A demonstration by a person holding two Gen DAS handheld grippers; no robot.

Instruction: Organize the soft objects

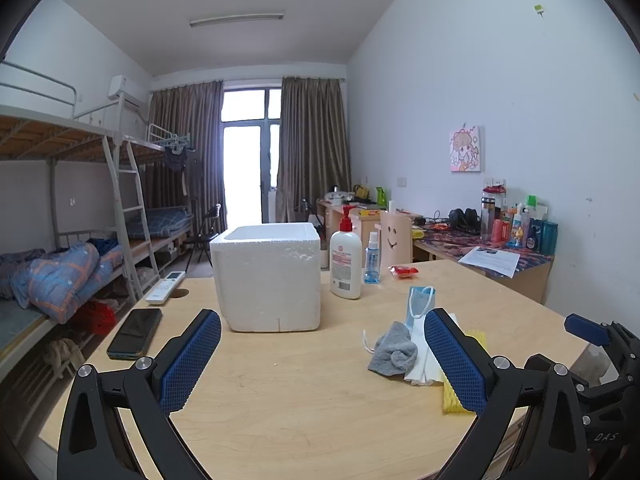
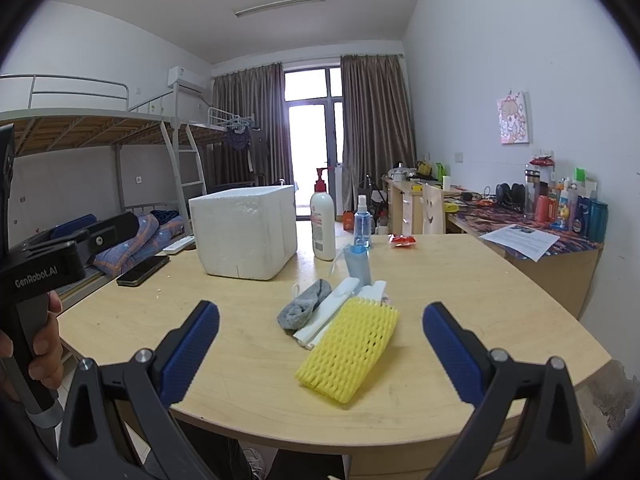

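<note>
1. White walls (image 1: 500, 92) and ceiling enclosed the room.
2. Metal bunk beds (image 1: 80, 184) lined the left wall.
3. Brown curtains (image 2: 376, 120) framed a bright glass door (image 2: 312, 140).
4. A cluttered desk (image 2: 540, 240) stood along the right wall.

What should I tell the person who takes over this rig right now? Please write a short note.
Left tool: open, empty, above the table.
Right tool: open, empty, facing the pile.
Pile, right of the foam box: grey sock, white cloths, yellow net, blue mask.
Done: nothing seems sorted; the box inside is not visible.
Left: probably move each soft thing into the box.
</note>
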